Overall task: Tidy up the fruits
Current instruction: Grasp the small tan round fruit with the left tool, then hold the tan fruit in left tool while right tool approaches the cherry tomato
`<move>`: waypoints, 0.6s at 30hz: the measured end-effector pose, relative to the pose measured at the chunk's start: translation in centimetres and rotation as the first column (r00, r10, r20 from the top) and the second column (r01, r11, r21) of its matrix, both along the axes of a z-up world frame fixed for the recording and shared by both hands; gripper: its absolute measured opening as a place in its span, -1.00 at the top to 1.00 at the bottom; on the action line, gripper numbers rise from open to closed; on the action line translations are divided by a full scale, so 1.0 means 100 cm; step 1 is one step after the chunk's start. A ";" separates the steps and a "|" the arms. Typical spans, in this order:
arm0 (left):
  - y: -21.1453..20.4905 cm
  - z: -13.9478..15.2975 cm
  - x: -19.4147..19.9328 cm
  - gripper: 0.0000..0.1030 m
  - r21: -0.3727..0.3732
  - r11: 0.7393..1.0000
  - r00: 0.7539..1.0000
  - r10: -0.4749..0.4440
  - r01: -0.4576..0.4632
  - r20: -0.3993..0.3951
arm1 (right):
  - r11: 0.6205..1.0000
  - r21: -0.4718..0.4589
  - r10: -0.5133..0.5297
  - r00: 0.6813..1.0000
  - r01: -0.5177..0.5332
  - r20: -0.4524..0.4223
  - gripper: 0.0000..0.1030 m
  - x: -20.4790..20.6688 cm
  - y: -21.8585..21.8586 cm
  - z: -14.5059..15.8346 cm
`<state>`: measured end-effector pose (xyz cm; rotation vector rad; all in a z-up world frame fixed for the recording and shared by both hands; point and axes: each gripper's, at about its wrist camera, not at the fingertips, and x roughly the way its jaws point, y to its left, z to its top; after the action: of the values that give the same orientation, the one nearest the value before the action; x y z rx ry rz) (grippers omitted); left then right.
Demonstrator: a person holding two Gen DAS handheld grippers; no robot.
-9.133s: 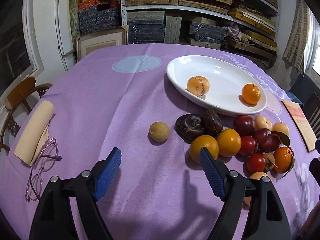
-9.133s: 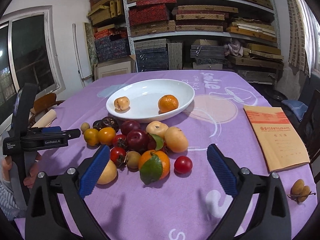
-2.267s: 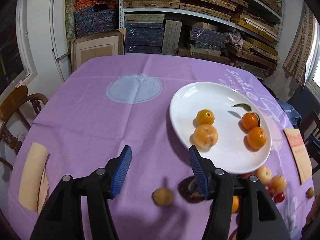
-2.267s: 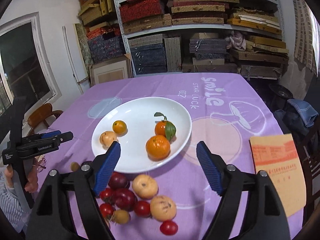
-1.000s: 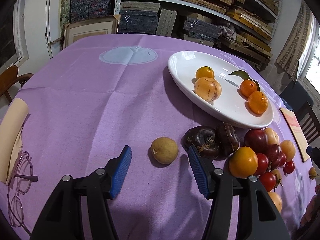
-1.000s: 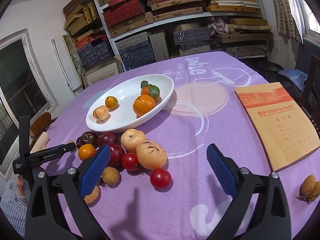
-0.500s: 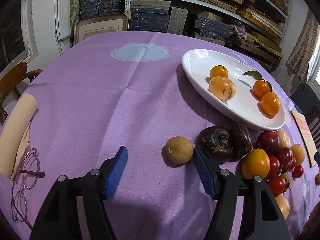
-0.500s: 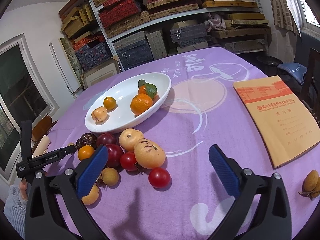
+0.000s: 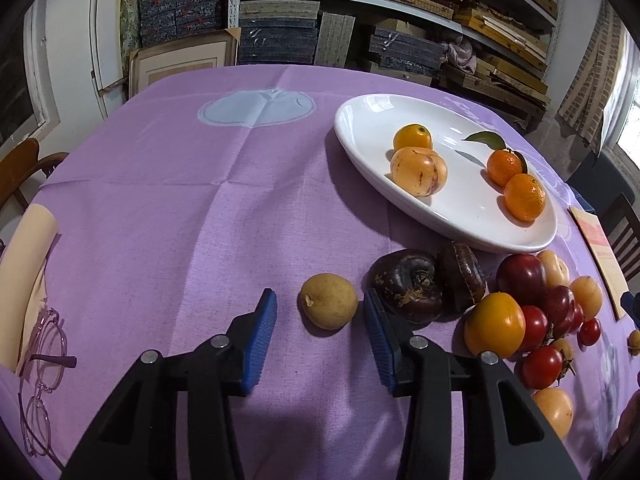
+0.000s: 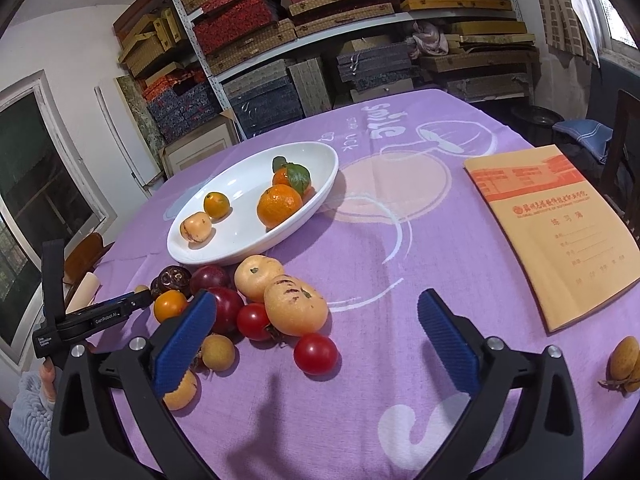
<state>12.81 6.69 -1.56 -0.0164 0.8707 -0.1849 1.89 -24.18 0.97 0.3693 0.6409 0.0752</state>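
The left gripper (image 9: 318, 322) hangs low over the purple tablecloth (image 9: 168, 208), its blue pads apart and its jaws having just been closing, with the small tan round fruit (image 9: 329, 300) lying just ahead of the pad tips and a little toward the right one, not yet touched by either. That fruit sits alone toward the near edge of the table, just beside the two dark wrinkled fruits (image 9: 424, 280), which lie against the near rim of the white oval plate (image 9: 360, 128). The step in hand looks like picking up this tan fruit for the plate, where two small oranges, a yellow-orange fruit and a pale streaked fruit already lie. To do it well, the gripper should slide forward until the fruit's widest part sits between the pads, and shift slightly right so both pads meet it together. Closing off-centre would likely squirt a round fruit sideways or nudge the dark ones. A gentle squeeze should do, since the skin looks thin. The right pad has little room beside the dark fruit, so the approach should stay straight. The right gripper (image 10: 316, 344) waits with its fingers wide apart and empty above the heap of tomatoes and plums (image 10: 256, 312), clear of the left one's path.
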 end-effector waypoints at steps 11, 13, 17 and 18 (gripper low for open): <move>-0.003 0.001 -0.002 0.45 -0.008 1.000 1.000 -0.018 0.018 0.004 | 1.000 -0.007 0.006 1.000 -0.006 -0.006 -0.92 0.000 0.002 -0.001; -0.002 0.001 -0.002 0.45 -0.008 1.000 1.000 -0.011 0.011 0.006 | 1.000 -0.011 0.007 1.000 -0.007 -0.007 -0.92 0.000 0.003 -0.001; -0.001 0.003 -0.003 0.45 0.017 1.000 1.000 0.011 -0.011 0.018 | 1.000 -0.016 0.014 1.000 -0.015 -0.015 -0.92 0.001 0.004 -0.002; 0.000 0.003 -0.005 0.45 0.026 0.999 1.000 0.018 -0.018 0.021 | 1.000 -0.021 0.018 1.000 -0.018 -0.018 -0.92 0.001 0.005 -0.002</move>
<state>12.35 6.72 -1.24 0.0025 0.8516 -0.1565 2.02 -23.66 0.78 0.3446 0.6623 0.0821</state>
